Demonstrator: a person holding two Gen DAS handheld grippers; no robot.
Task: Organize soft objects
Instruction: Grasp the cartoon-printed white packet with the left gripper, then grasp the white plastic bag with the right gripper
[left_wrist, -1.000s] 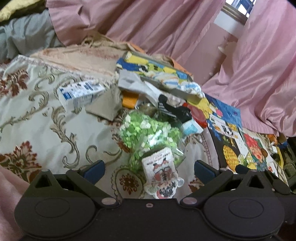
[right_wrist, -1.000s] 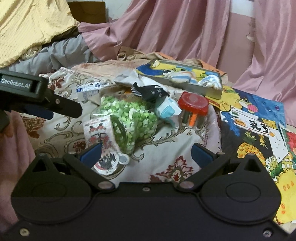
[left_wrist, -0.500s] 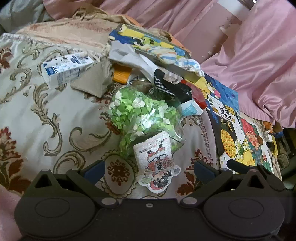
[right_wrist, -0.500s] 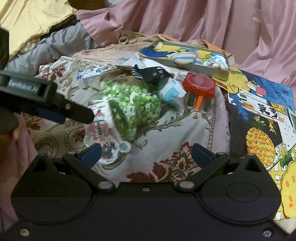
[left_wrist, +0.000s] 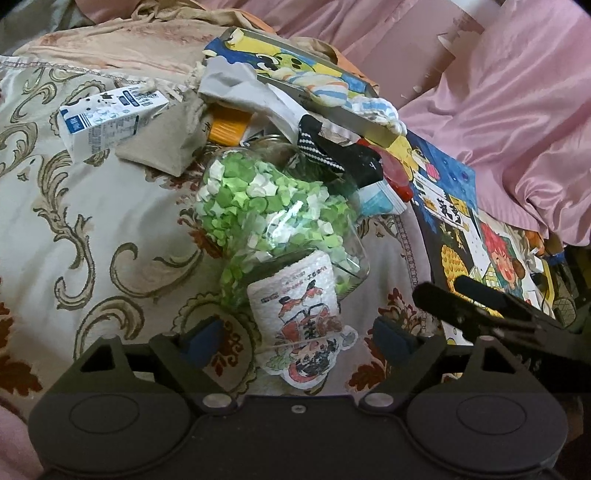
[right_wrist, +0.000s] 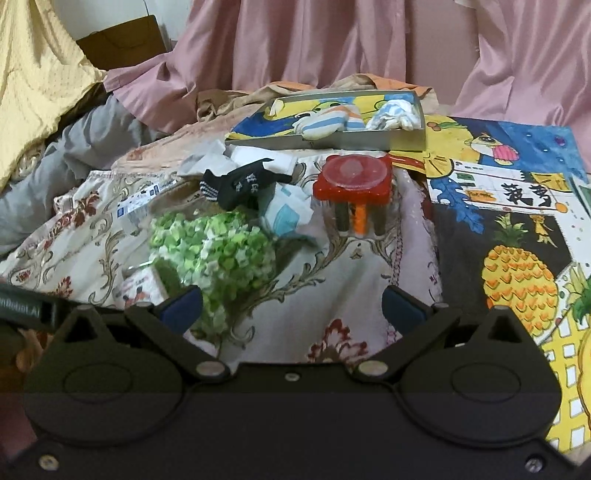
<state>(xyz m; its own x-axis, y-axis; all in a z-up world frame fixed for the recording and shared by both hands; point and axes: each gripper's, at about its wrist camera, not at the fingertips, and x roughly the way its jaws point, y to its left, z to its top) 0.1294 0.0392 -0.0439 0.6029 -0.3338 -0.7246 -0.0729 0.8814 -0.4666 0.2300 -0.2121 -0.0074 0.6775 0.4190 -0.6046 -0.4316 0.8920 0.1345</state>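
The left gripper (left_wrist: 295, 338) sits low in the left wrist view with its jaws apart and nothing between them; a white cartoon-printed pouch (left_wrist: 303, 317) lies on the patterned bedspread (left_wrist: 74, 221) just ahead of them. Behind the pouch, a clear jar of green paper stars (left_wrist: 273, 210) lies on its side at centre frame.

The right gripper (right_wrist: 291, 302) also has its jaws apart and empty, low in the right wrist view. A black sock (right_wrist: 240, 184) lies above centre, draped over white cloths, just left of a red-lidded container (right_wrist: 352, 184). Striped socks (right_wrist: 325, 122) rest inside a shallow tray (right_wrist: 332, 142) at upper centre. A milk carton (left_wrist: 110, 114) lies at upper left in the left wrist view, and a painted pineapple sheet (right_wrist: 517, 240) fills the right side of the right wrist view.
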